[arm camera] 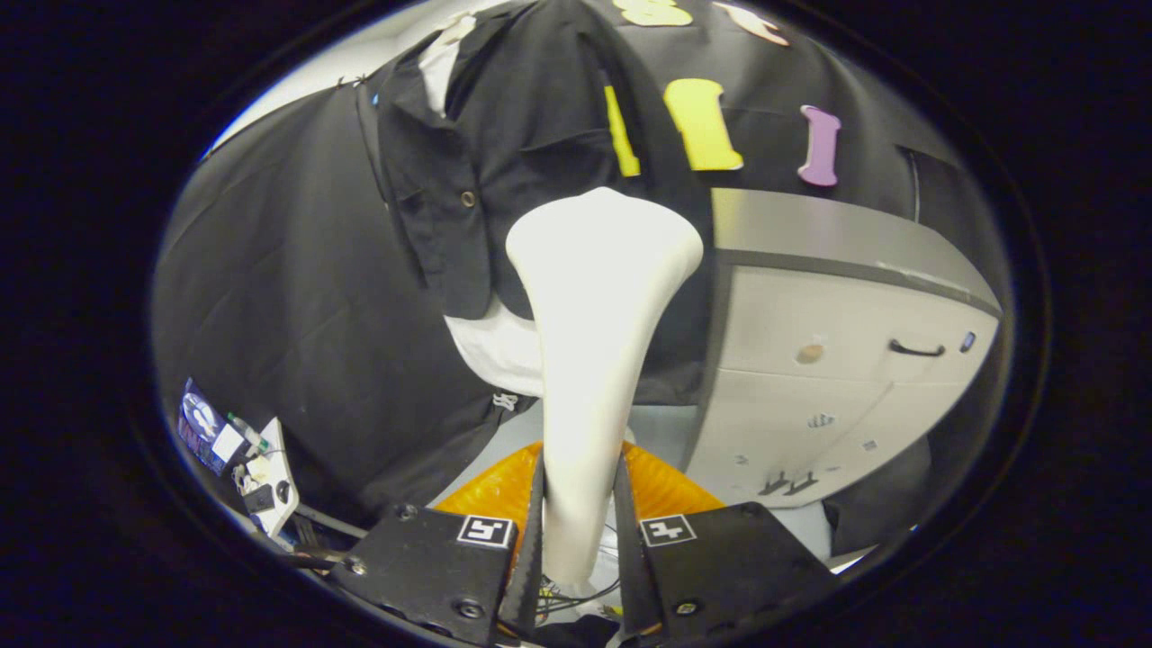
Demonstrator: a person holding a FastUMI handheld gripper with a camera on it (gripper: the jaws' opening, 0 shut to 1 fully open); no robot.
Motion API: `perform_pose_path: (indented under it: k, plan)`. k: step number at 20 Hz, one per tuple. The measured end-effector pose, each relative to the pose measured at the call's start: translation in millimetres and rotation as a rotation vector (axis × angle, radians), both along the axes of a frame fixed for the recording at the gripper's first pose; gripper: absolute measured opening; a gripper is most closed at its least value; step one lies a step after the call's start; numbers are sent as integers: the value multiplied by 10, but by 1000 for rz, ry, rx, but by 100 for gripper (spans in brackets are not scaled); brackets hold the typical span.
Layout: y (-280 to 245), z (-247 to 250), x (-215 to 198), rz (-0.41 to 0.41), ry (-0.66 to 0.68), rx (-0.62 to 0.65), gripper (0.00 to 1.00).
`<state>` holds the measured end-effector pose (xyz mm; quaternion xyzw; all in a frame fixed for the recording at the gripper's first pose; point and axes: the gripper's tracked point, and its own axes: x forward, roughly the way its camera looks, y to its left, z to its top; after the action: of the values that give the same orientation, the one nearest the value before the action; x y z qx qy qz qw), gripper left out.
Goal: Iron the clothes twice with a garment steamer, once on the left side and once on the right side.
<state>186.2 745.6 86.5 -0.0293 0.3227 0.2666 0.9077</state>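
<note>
A white garment steamer stands upright between my fingers, its handle pinched by both and its wide head up beyond them. My gripper is shut on that handle. Just beyond the steamer head hangs a black jacket over a white shirt; a button shows on its front. The steamer head sits in front of the jacket's lower middle part, and I cannot tell whether it touches the cloth.
A white cabinet with a grey top and a dark handle stands to the right of the clothes. An orange object lies low behind my fingers. A cluttered small stand sits low at the left.
</note>
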Motion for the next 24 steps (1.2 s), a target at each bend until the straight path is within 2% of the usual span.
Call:
perform_pose_path:
  k: [4,8,9,12,14,15,19,24]
  plan:
    - [63,36,60,-54,-10,2,38]
    - [151,-14,-189,-98,-45,9,38]
    - [21,43,-140,-106,-57,12,38]
    - [173,79,-256,-132,-74,15,38]
    - [245,129,-226,-165,-60,34,38]
    - [70,60,-121,-187,-45,50,38]
    - [-24,-74,-1,-248,7,57,38]
    - [115,111,140,-321,-3,80,38]
